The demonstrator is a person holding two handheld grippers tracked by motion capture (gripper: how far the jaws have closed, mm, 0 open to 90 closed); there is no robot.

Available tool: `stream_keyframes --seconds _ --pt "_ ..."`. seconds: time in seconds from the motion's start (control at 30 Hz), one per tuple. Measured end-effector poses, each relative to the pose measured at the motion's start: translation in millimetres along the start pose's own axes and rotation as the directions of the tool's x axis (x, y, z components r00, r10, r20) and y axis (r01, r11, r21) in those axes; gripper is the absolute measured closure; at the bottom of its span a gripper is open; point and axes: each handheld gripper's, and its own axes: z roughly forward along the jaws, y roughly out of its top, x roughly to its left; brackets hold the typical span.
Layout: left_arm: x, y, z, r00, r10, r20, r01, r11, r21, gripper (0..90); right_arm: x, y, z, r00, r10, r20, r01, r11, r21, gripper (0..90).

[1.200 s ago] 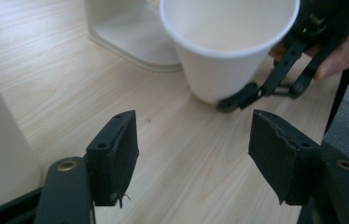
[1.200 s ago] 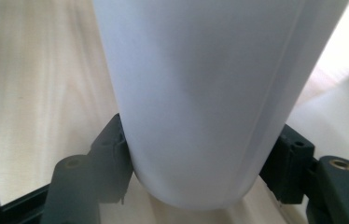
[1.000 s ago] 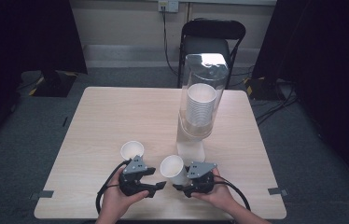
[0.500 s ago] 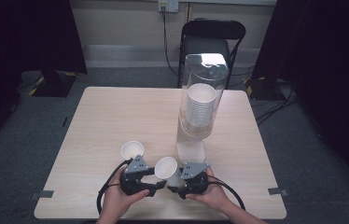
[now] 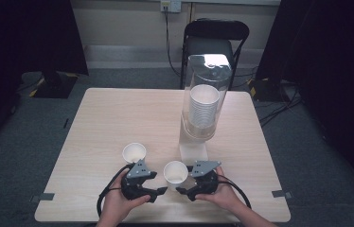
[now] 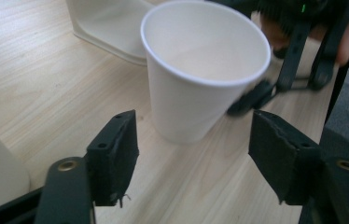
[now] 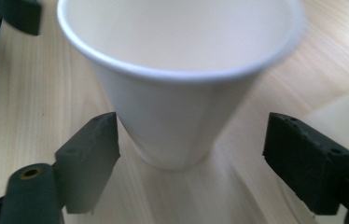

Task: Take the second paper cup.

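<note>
Left hand-held gripper (image 5: 158,191): jaws stood wide, holding nothing. A spare paper cup (image 5: 134,152) sat on the desk (image 5: 118,113) just beyond it and to its outer side, untouched. In the left gripper view that cup was cut off at the frame's lower-left corner, a pale blur I could not read with certainty.

The centre cup (image 5: 175,172) stood upright on the desk, directly ahead of the left gripper's jaws and between the two grippers. In the left gripper view (image 6: 200,70) it sat beyond the pads, not between them.

Right hand-held gripper (image 5: 183,190): jaws also wide, one pad on either side of the centre cup's lower wall (image 7: 172,121), neither touching as far as I could tell.

Risks I noted:
- The cup looked light and narrow-based; a nudge from one pad before the other would likely tip or skate it.
- Both grippers faced each other near the same cup; closing in together could knock jaws or crush the thin wall.

Hard to make out: the cup rim was blurred in the right gripper view. The dispenser (image 5: 202,101) stood beyond the right gripper; its outlet was hidden from above, and its base (image 6: 107,28) was cropped in the left gripper view.
</note>
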Motion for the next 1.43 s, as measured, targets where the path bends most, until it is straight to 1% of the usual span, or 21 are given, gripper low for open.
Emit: stream_keyframes --seconds 0.07,0.13,0.27,0.4,0.47,0.53,0.57,0.67,0.77,0.83,0.9,1.0,1.1,1.13,1.17,1.2,1.27,1.3,1.33,1.37,1.43 --pt "0.8 -4.3 -1.5 1.0 -0.005 -0.002 0.005 0.9999 0.01 29.3 -5.5 -1.9 -7.5 0.9998 0.022 0.001 -0.022 1.0 -0.011 16.7" --pt "2.6 -7.3 -3.1 1.0 -0.007 -0.001 0.007 0.9998 0.02 27.8 -14.0 -4.6 -15.6 0.9984 0.054 0.018 -0.053 0.998 -0.026 15.2" --pt "9.8 -12.0 -6.6 0.9998 -0.017 0.005 0.017 0.9998 0.013 25.9 -25.6 -10.4 -24.0 0.9937 0.11 0.02 -0.11 0.993 -0.034 14.9" --pt "17.4 -17.9 -9.6 0.9998 -0.022 0.002 0.022 0.9997 0.013 24.0 -31.1 -14.4 -27.3 0.9942 0.105 0.02 -0.105 0.994 -0.025 14.9" --pt "21.3 -21.8 -11.8 0.9999 -0.016 0.004 0.015 0.9996 0.026 23.8 -34.8 -17.0 -29.3 0.9948 0.102 0.002 -0.102 0.995 -0.018 14.8" --pt "24.8 -25.8 -13.0 0.9998 -0.018 0.0 0.018 0.9989 0.042 23.6 -38.7 -19.5 -30.4 0.9936 0.113 0.0 -0.113 0.994 -0.01 15.0" --pt "26.8 -27.4 -13.7 0.9998 -0.019 0.001 0.019 0.9988 0.045 23.1 -41.2 -21.1 -31.1 0.9933 0.114 0.016 -0.114 0.993 -0.001 15.1" --pt "33.1 -31.2 -17.4 0.9993 -0.038 0.003 0.038 0.9986 0.038 22.9 -47.7 -24.8 -34.2 0.9894 0.142 0.031 -0.142 0.99 -0.004 15.0" --pt "38.3 -35.2 -20.8 0.9996 -0.022 -0.018 0.023 0.9983 0.054 22.6 -52.1 -27.0 -37.0 0.9862 0.161 0.038 -0.161 0.987 -0.005 14.9" --pt "41.1 -38.6 -21.6 0.9994 -0.027 -0.021 0.029 0.9974 0.065 22.2 -54.7 -29.1 -38.1 0.985 0.166 0.046 -0.166 0.986 -0.001 14.8" --pt "43.7 -41.9 -21.6 0.9994 -0.023 -0.025 0.025 0.9972 0.071 21.8 -57.7 -32.0 -39.0 0.9836 0.168 0.067 -0.169 0.986 0.01 14.9" --pt "48.7 -46.9 -23.7 0.9993 -0.016 -0.034 0.019 0.9966 0.081 20.6 -61.4 -36.0 -40.1 0.9818 0.172 0.081 -0.175 0.984 0.029 14.8" --pt "52.8 -50.7 -25.2 0.9989 -0.003 -0.046 0.006 0.9967 0.082 19.2 -65.5 -41.7 -44.0 0.9774 0.18 0.111 -0.186 0.981 0.049 14.8" --pt "53.9 -53.1 -24.5 0.9989 -0.014 -0.045 0.018 0.9965 0.081 18.7 -66.2 -43.4 -45.4 0.9761 0.181 0.121 -0.188 0.98 0.057 14.8" --pt "55.0 -54.4 -24.2 0.9988 -0.008 -0.048 0.013 0.996 0.089 18.2 -67.7 -46.4 -47.7 0.9745 0.174 0.142 -0.185 0.98 0.073 14.9" --pt "56.2 -56.6 -23.0 0.9985 0.005 -0.054 0.001 0.9945 0.105 18.1 -67.9 -48.3 -49.4 0.971 0.174 0.164 -0.189 0.978 0.084 15.0" --pt "56.6 -59.3 -20.1 0.998 0.012 -0.062 -0.004 0.9926 0.122 17.9 -69.1 -53.7 -55.6 0.9646 0.167 0.204 -0.191 0.976 0.107 15.0" --pt "57.0 -60.6 -18.8 0.9978 0.028 -0.06 -0.019 0.9886 0.149 17.9 -69.3 -55.3 -58.2 0.9627 0.167 0.213 -0.193 0.975 0.108 15.1" --pt "56.6 -61.9 -17.9 0.9964 0.062 -0.059 -0.053 0.988 0.145 16.6 -70.3 -57.4 -61.6 0.9616 0.166 0.218 -0.193 0.975 0.107 15.2" --pt "56.7 -62.0 -18.3 0.9949 0.086 -0.053 -0.077 0.9848 0.156 15.8 -70.7 -59.1 -65.6 0.9591 0.17 0.226 -0.197 0.975 0.105 15.2" --pt "56.9 -62.4 -18.2 0.9951 0.084 -0.053 -0.075 0.9856 0.152 15.7 -71.6 -63.1 -74.3 0.9533 0.175 0.246 -0.204 0.974 0.097 15.3"
